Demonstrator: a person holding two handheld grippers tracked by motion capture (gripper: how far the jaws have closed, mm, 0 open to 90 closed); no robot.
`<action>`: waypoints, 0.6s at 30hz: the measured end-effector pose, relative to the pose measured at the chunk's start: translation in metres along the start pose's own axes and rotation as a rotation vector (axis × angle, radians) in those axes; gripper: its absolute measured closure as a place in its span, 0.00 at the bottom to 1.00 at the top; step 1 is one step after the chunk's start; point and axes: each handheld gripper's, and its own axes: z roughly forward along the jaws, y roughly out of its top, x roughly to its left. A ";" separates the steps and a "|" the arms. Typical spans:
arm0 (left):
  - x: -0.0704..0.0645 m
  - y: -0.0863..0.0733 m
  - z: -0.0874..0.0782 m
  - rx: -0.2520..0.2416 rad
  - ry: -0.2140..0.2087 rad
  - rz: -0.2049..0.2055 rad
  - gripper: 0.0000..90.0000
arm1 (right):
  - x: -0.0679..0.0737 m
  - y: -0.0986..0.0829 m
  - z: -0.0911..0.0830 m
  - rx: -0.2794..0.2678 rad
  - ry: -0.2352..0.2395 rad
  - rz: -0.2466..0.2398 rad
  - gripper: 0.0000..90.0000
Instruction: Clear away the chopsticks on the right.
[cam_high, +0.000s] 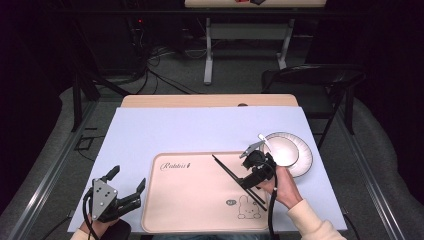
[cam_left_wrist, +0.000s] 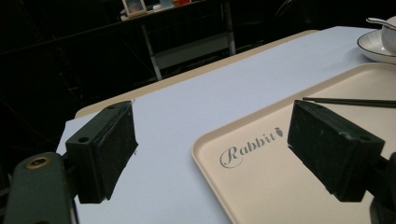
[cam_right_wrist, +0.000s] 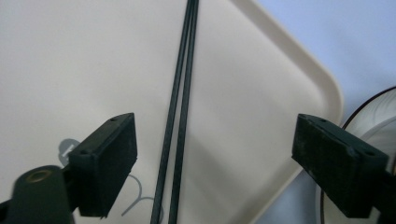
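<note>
At the bottom left of the high view, the left gripper (cam_high: 124, 187) hung just off the tray's left edge with its jaws spread and nothing between them. Right of it, the cream tray (cam_high: 190, 210) with a printed rabbit lay on the pale blue mat (cam_high: 150, 130). Lower right of centre, the right gripper (cam_high: 251, 161) hovered over the tray's right part, jaws released and wide apart. In the right gripper view, the pair of black chopsticks (cam_right_wrist: 180, 107) lay side by side on the tray between those jaws, not yet grasped.

Beyond, at the right, a white plate (cam_high: 306, 155) with a dark rim held a bowl (cam_high: 281, 150) and a white spoon (cam_high: 263, 139), just beside the tray's corner.

The sticks looked thin and flat against the tray; a closing pinch might catch only one, or scissor them apart. The gripper also hung near the plate, so a careless swing could knock the crockery.
</note>
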 end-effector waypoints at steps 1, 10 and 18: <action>0.000 0.000 0.000 0.000 -0.001 0.001 0.17 | 0.000 -0.001 -0.004 -0.030 0.000 -0.017 0.13; 0.000 0.000 0.000 0.000 0.003 -0.003 0.17 | 0.007 -0.012 -0.033 -0.269 -0.052 -0.093 0.05; 0.000 0.000 0.000 0.000 0.003 -0.002 0.17 | 0.007 -0.030 -0.061 -0.374 -0.097 -0.101 0.01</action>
